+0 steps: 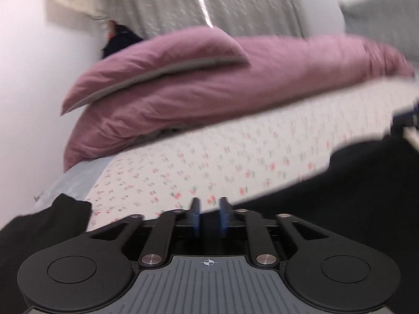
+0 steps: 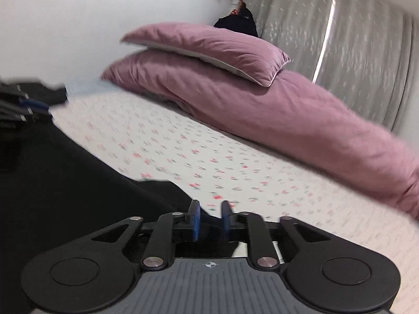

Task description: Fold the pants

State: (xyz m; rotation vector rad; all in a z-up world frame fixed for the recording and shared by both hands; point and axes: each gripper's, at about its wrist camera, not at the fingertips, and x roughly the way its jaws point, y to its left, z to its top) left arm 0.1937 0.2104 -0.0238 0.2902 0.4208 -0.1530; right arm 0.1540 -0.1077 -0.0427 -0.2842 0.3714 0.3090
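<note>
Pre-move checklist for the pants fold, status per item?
1. Pants on the bed: ok.
2. Left gripper gripping cloth: not ok; jaws part open, a gap between them.
3. Right gripper gripping cloth: cannot tell; cloth lies dark at the fingertips.
4. Pants flat: cannot tell; only edges show.
5. Fold area free of the duvet: ok.

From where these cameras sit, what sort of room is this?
Most likely a bedroom: a bed with a floral sheet, a mauve duvet with a matching pillow on it, and pale curtains behind.
</note>
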